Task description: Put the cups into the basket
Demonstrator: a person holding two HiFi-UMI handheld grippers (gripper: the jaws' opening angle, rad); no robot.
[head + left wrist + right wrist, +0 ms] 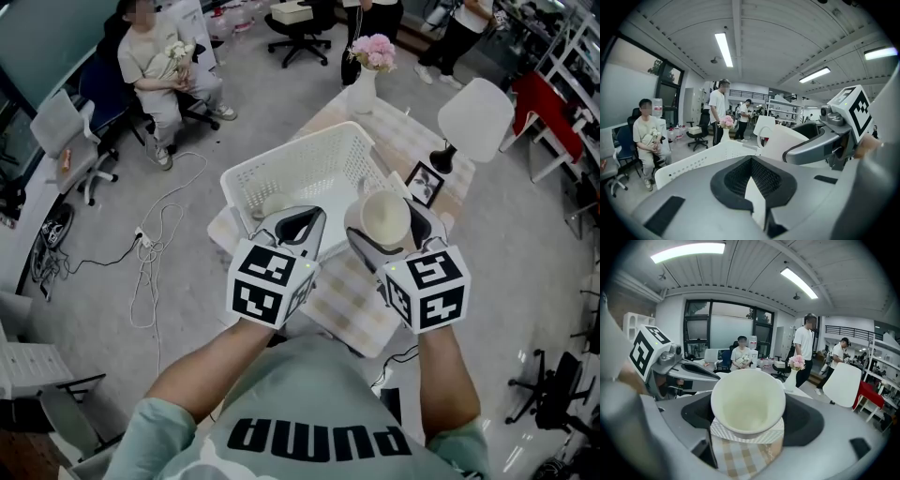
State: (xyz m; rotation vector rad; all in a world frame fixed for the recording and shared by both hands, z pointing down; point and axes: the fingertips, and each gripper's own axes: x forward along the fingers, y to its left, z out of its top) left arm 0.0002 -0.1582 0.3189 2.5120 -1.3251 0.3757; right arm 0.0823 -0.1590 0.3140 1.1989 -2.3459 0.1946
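Cup (386,217), cream, 1 loop handle: clamped between the jaws of the right gripper (392,231), just right of centre in the head view. In the right gripper view its open mouth faces the camera and nothing shows inside; the jaws press on both sides of its wall. It is held off the surface, above the checked cloth (361,305) and just beside the right end of the basket (281,155), not inside it. Basket: white, perforated walls, on the cloth at centre frame, long side running from lower left to upper right. 1 pale rounded object (273,205) lies inside near its lower-left end; cannot tell whether it is a cup. Left gripper (302,223): left of the cup, over the basket's near rim, jaws drawn together with only a narrow slit between the black pads, nothing gripped. The 2 grippers sit side by side, marker cubes toward the bottom of the frame. Above the basket on the table: white vase (363,92) with pink flowers (373,52). To the right: white lamp (475,117) and a small framed photo (424,183). Upper left of frame: seated person (155,56) on an office chair. Cables (155,253) trail over the grey floor at left.
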